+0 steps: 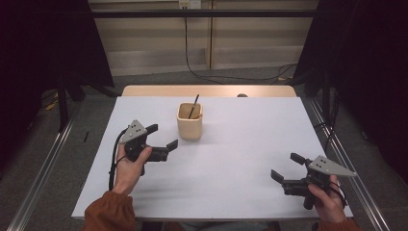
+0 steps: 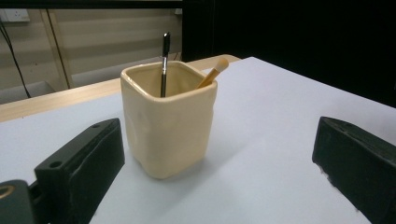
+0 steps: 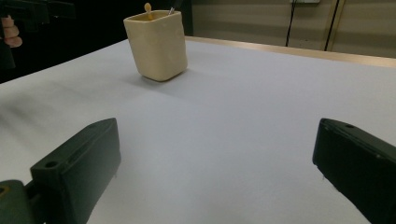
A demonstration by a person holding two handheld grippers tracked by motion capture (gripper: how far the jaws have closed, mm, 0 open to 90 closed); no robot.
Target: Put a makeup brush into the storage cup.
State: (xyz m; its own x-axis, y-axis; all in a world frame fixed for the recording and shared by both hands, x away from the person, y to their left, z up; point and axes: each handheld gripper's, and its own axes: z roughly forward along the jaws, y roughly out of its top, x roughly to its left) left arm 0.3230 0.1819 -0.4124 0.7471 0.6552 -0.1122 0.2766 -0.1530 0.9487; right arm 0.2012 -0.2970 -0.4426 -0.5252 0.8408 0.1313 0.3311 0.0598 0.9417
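White surface (image 1: 231,163) wide open, and the cream holder (image 1: 190,121) stands upright mid-surface, far side. Left hand-held gripper (image 1: 162,136), jaws apart, lines up just beside it, likely to reach in. Right hand-held gripper (image 1: 286,166) waits well apart, jaws spread. Inside: black pen (image 2: 164,63), wooden stick (image 2: 215,71), leaning.

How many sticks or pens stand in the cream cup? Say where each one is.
2. A thin dark pen leans at the back of the cup; a tan stick with a rounded tip pokes out at its right corner. Shorter ones may be hidden inside.
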